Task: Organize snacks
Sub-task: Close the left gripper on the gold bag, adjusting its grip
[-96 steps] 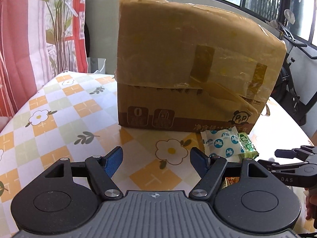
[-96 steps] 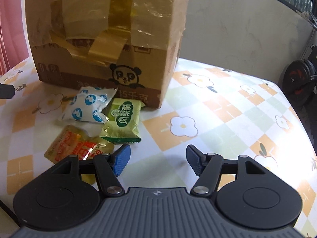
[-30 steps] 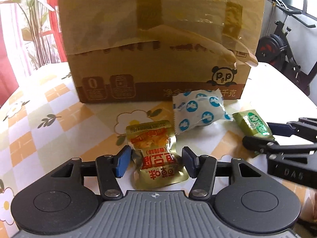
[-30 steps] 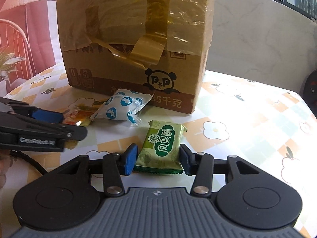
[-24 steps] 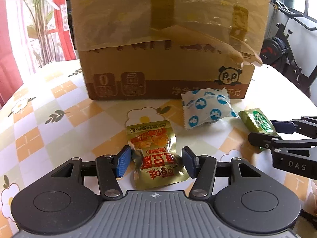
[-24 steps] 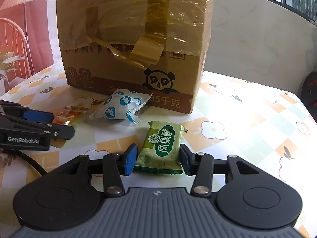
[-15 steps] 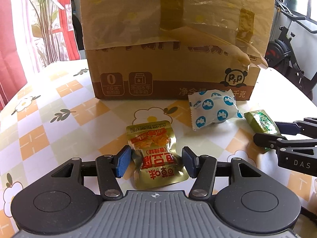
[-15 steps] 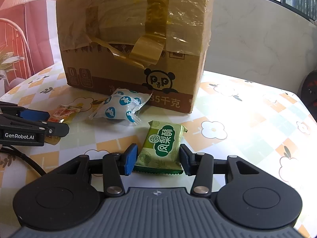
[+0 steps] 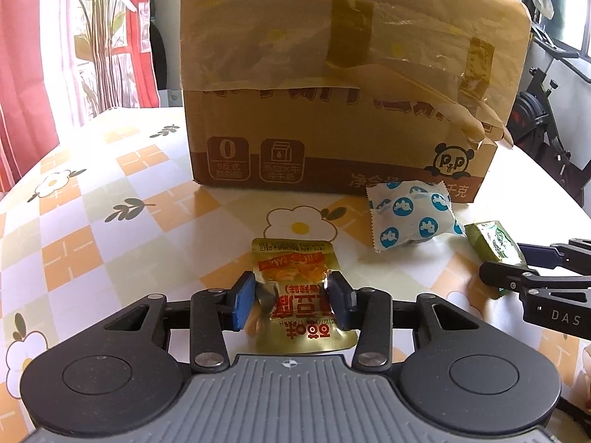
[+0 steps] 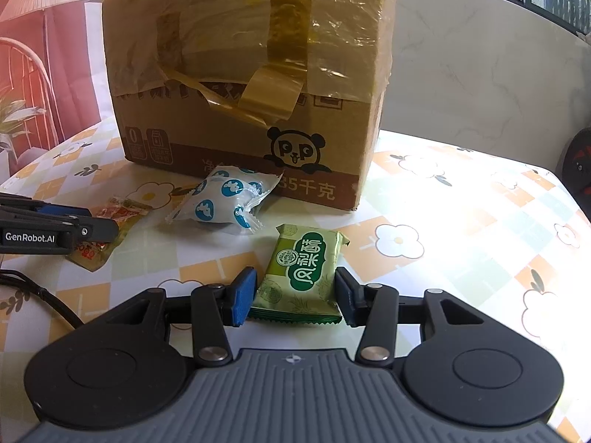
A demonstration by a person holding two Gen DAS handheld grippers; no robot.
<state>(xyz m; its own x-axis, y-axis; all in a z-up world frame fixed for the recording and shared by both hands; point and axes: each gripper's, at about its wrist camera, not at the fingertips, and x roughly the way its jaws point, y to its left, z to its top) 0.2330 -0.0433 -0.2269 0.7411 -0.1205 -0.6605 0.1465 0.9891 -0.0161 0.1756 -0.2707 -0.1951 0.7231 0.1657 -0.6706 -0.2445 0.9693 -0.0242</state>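
Observation:
A gold snack pouch (image 9: 295,280) lies on the flowered tablecloth (image 9: 92,240) between the fingers of my left gripper (image 9: 291,302). Its jaws are closing, and the blue pads press the pouch's sides and crumple its left edge. In the right wrist view, a green packet (image 10: 306,265) lies flat between the fingers of my right gripper (image 10: 295,297), with both pads against its long sides. A white packet with blue dots (image 9: 410,217) rests in front of the taped cardboard box (image 9: 332,110). Each gripper shows at the edge of the other's view.
The big box (image 10: 240,74) fills the back of the table. A black cable (image 10: 44,295) trails off the left gripper (image 10: 96,221). Red curtains (image 9: 22,74) hang at the left, and an exercise bike (image 9: 546,118) stands past the table's right edge.
My left gripper's jaws have closed in onto the gold pouch and creased its left side. The right gripper and green packet have not moved.

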